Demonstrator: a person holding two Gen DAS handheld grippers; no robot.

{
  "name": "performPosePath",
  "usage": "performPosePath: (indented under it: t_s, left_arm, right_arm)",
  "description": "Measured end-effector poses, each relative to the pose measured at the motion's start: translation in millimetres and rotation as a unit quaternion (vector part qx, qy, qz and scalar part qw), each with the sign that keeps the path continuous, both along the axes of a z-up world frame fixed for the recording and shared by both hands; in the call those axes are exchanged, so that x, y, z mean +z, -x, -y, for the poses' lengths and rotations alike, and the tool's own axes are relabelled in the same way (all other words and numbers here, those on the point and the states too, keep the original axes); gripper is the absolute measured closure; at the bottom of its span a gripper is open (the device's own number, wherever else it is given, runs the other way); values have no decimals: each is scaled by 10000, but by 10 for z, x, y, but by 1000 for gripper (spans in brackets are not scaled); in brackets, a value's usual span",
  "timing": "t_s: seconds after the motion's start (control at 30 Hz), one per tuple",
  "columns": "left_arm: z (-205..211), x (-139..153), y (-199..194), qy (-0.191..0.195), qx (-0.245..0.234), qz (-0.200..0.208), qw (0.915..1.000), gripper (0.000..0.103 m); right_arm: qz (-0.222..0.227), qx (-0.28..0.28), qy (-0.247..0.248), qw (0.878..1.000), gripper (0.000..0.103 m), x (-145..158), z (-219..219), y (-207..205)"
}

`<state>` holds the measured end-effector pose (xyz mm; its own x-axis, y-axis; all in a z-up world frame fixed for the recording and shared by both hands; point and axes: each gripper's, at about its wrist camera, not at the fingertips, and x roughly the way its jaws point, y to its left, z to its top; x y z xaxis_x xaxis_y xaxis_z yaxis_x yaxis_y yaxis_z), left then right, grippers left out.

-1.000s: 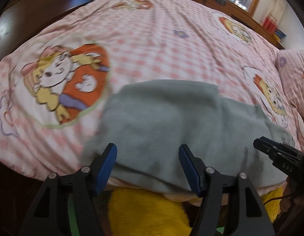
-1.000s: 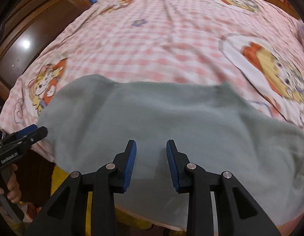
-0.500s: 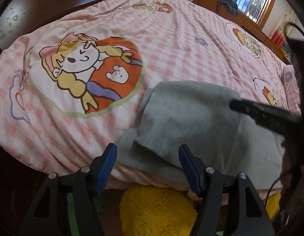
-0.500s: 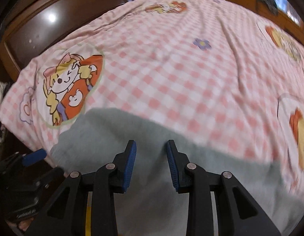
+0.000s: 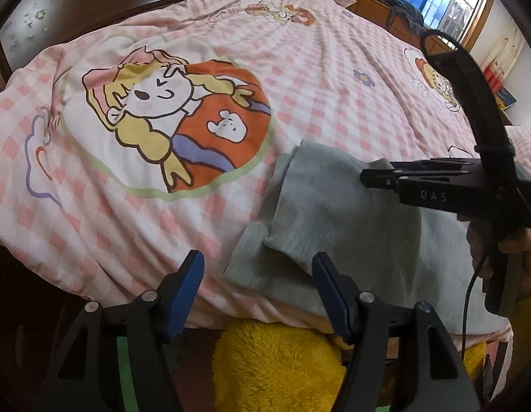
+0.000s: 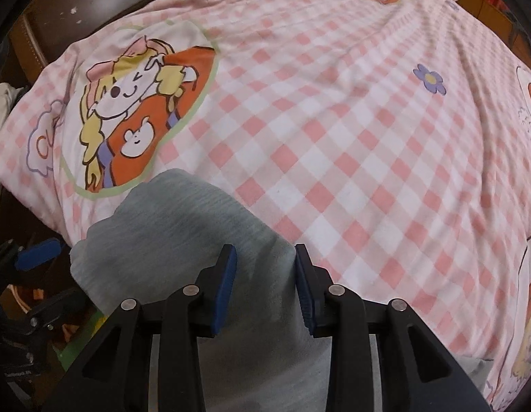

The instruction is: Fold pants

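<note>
The bed's pink checked quilt [image 5: 334, 110] is filling both views, and lying along its near edge is one pair of grey pants [image 5: 334, 219], already doubled over on itself, its long axis running sideways along that edge, with a lower layer poking out at the left end. Both tools are working at that left end: the right gripper [image 6: 265, 274] is sitting directly over the folded cloth, tilted steeply down, jaws partly apart with grey fabric lying between the blue pads, though I cannot tell whether they are pinching it. The left gripper [image 5: 257, 286] is hanging just off the pants' left corner, jaws spread wide and empty, one finger over the quilt, the other over the cloth's edge. So the right one is looking nearer for the next fold. Count: one quilt, one pants, two grippers, one yellow fluffy item [image 5: 279, 367] below the bed edge.
</note>
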<state>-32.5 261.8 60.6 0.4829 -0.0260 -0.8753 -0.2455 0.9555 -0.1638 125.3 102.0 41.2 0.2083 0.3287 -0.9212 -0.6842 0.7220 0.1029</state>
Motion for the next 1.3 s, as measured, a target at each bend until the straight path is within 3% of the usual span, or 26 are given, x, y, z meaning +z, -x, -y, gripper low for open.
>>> performPosePath:
  t_s: [0.1, 0.17, 0.23, 0.3, 0.4, 0.5, 0.6, 0.67, 0.77, 1.13, 1.3]
  left_arm:
    - [-14, 3, 7, -60, 21, 2, 10000, 34]
    - [-33, 8, 16, -87, 41, 26, 10000, 34]
    - [-60, 3, 23, -54, 70, 46, 10000, 34]
    - [-92, -9, 35, -30, 105, 47, 9999, 34]
    - [-149, -38, 49, -22, 156, 27, 9999, 34]
    - [-202, -88, 62, 37, 236, -34, 9997, 34]
    - [-235, -129, 85, 119, 310, -62, 9994, 34]
    - [-245, -153, 96, 136, 317, -92, 9994, 34]
    - [-251, -182, 117, 113, 320, -145, 9993, 34]
    - [-246, -56, -9, 76, 215, 24, 9997, 34]
    - [-242, 78, -211, -33, 22, 250, 9997, 34]
  right_arm:
    - [160, -59, 54, 9998, 68, 103, -5, 41]
    - [316, -111, 122, 9994, 48, 184, -4, 91]
    - [521, -169, 6, 9985, 39, 302, 14, 196]
    - [632, -156, -134, 9978, 39, 414, 8, 332]
    - [437, -17, -411, 9982, 39, 458, -72, 448]
    - [-78, 82, -524, 9986, 39, 322, -271, 446]
    - [-276, 101, -404, 9988, 40, 75, -469, 424]
    - [-252, 81, -343, 9991, 56, -48, -517, 442]
    - [-258, -11, -632, 9977, 101, -67, -452, 452]
    - [99, -577, -1801, 9819, 101, 482, 268, 560]
    - [181, -1074, -2211, 9692, 101, 609, 886, 653]
